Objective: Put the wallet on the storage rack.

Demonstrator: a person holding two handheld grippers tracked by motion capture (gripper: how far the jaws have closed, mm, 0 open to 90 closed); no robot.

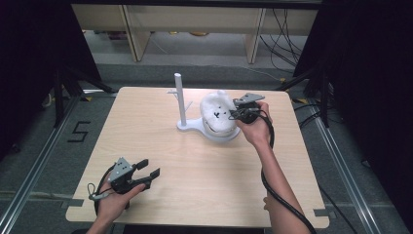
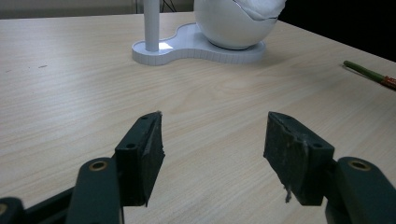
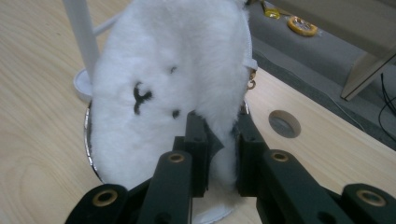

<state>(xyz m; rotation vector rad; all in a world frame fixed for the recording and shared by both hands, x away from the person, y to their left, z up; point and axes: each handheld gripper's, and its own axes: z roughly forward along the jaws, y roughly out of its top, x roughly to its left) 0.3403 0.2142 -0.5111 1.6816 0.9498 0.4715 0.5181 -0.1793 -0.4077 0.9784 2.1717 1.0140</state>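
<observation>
Plush white pouch [image 3: 177, 79] sits in the bowl of the white stand [image 1: 195, 127], pinched by the right hand-held gripper [image 3: 219, 144] but not yet lifted, while the left hand-held gripper [image 1: 146, 170] waits wide open.

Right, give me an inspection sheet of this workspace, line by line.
Surface: pale wood table, round hole near the right tongs.
Job's things: white plush pouch with a stitched face, sitting in the bowl of a white stand with an upright pole.
Clutter: green pencil-like stick at the table edge.
Grippers: left tongs open, holding nothing; right tongs shut on the pouch's edge.
Cables: black cable along the right forearm.
Surroundings: floor marking, wooden furniture legs, loose wires behind.
</observation>
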